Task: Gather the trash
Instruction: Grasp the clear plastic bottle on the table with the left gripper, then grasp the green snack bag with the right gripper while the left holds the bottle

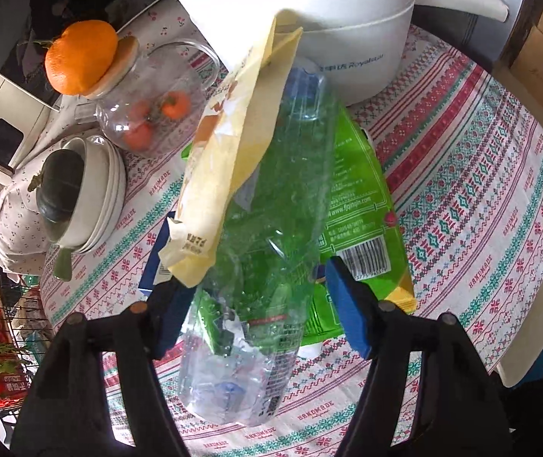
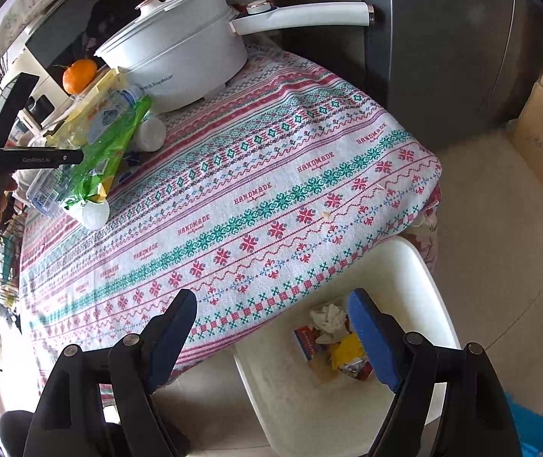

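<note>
Left tool [image 1: 260,304] pinches my crushed clear bottle [image 1: 267,228] and yellow wrapper [image 1: 225,160] above the desk [image 1: 481,190]. Only the right view shows my right tool [image 2: 271,337] spread over a white bin [image 2: 290,381] holding scraps [image 2: 332,339].

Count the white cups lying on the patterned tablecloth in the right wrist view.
2. One white cup lies by the pot; another lies nearer, at the green wrapper's low end. Others may hide beneath the trash.
</note>
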The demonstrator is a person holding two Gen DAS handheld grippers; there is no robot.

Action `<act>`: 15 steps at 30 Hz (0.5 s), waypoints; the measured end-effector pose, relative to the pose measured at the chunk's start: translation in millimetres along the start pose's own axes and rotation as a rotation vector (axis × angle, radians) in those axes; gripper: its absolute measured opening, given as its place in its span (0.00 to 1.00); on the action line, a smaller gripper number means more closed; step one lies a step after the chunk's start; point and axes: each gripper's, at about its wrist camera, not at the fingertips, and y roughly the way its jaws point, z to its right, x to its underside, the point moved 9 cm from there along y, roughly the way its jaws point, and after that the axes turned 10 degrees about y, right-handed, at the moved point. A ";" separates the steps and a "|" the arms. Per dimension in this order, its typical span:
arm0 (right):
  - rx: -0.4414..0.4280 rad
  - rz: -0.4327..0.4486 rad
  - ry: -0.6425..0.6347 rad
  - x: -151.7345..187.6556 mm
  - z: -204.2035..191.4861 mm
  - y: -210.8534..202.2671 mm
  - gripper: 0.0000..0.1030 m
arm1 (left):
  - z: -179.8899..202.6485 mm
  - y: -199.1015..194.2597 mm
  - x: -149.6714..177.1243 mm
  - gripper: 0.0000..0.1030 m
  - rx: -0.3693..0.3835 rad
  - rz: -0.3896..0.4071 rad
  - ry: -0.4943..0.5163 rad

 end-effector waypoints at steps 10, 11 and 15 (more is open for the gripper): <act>0.001 -0.004 -0.019 2.4 -11.9 5.8 0.81 | 0.4 -19.6 21.5 0.58 0.054 0.160 -0.147; -0.001 -0.005 -0.020 2.3 -13.9 6.5 0.81 | 1.7 -25.4 26.7 0.58 0.070 0.184 -0.168; -0.012 -0.009 -0.025 2.6 -26.5 11.0 0.81 | 6.0 -52.2 52.5 0.57 0.084 0.278 -0.232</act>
